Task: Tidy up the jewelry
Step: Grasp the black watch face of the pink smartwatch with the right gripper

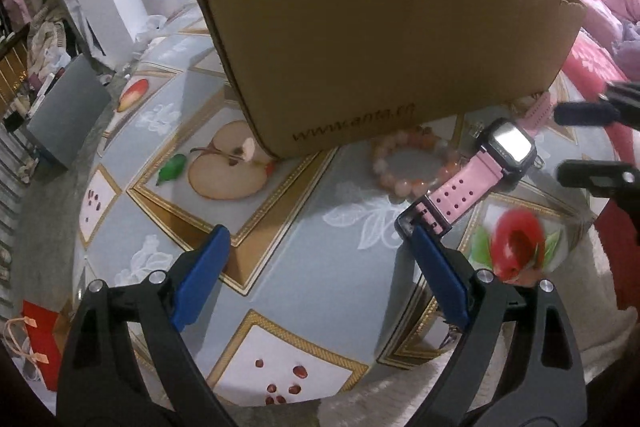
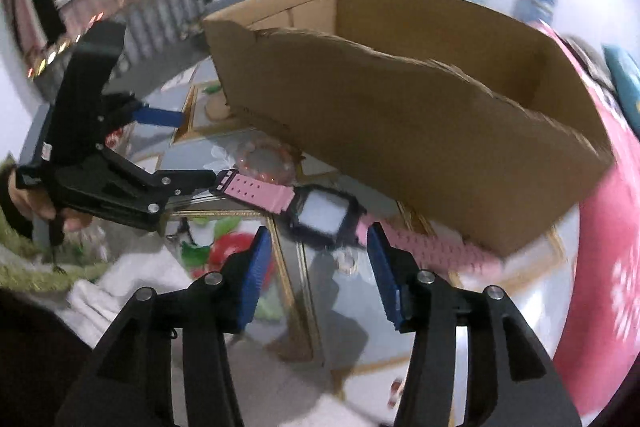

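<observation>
A pink-strapped watch (image 1: 472, 183) with a black square face lies on the patterned tablecloth, in front of an open cardboard box (image 1: 380, 47). A pink bead bracelet (image 1: 412, 163) lies beside it, near the box. My left gripper (image 1: 320, 239) is open; its right finger tip touches the watch's strap end. My right gripper (image 2: 320, 239) is open just in front of the watch face (image 2: 324, 215). The box (image 2: 420, 131) and bracelet (image 2: 264, 159) also show in the right wrist view. The left gripper (image 2: 192, 151) shows there at left.
The tablecloth (image 1: 320, 267) has fruit prints and gold-edged squares. A grey box (image 1: 68, 111) and a red bag (image 1: 40, 339) sit on the floor at left. Pink and red bedding (image 1: 592, 39) lies behind the box at right.
</observation>
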Tool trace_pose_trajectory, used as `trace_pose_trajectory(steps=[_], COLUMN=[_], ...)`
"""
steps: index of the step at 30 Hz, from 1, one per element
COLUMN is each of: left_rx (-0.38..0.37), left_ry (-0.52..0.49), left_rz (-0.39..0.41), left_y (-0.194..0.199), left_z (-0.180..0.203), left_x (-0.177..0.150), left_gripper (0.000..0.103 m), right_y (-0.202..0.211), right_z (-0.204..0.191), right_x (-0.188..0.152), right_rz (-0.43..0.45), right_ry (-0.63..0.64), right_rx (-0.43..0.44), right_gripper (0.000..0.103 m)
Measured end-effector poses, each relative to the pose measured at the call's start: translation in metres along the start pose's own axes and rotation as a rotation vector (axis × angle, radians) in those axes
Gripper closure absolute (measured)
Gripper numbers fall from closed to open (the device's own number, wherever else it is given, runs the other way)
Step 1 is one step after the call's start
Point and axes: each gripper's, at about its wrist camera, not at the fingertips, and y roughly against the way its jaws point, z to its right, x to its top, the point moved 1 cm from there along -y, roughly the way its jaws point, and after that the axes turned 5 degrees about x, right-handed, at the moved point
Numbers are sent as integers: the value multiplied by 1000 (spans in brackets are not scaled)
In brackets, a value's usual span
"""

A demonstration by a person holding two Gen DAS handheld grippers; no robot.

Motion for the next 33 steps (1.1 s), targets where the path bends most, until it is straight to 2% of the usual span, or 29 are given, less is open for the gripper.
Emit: trace_pose_trajectory(steps=[7,11,16,19,21,23,28,29,32,33], left_rx=[-54,-63,-58,-53,-55,-54,-29,-31,-78,-105], left_ry=[46,50,51,48,45,44,18,2,-29,-37], left_rz=[-21,-13,7,15,19,25,83,96,133,153], left_y=[-7,-7,-7,-5,-3,-2,10,13,23,28], left_z=[-10,-11,-13,-9,-6,-5,0,3,10,14], left_x=[0,-3,-7,-10,-11,-12,-16,-18,-20,-20], left_gripper=[8,8,8,8,8,8,8,8,8,8], right_y=[-18,-30,-29,-24,-21,-21,-19,-17,-13,-12], right_z=[-7,-2,1,-2,-6,-9,-14,-17,-17,-16], right_x=[3,5,5,8,10,11,8,8,10,10], right_rz=[-84,-139,-148,-135,-140,-147,-161,-151,-134,-132], right_ry=[177,197,187,187,196,199,238,260,301,309], right_rx=[-19,-5,11,14,27,25,-19,-33,-47,-46], right_gripper=[51,51,51,58,70,74,74,72,48,45])
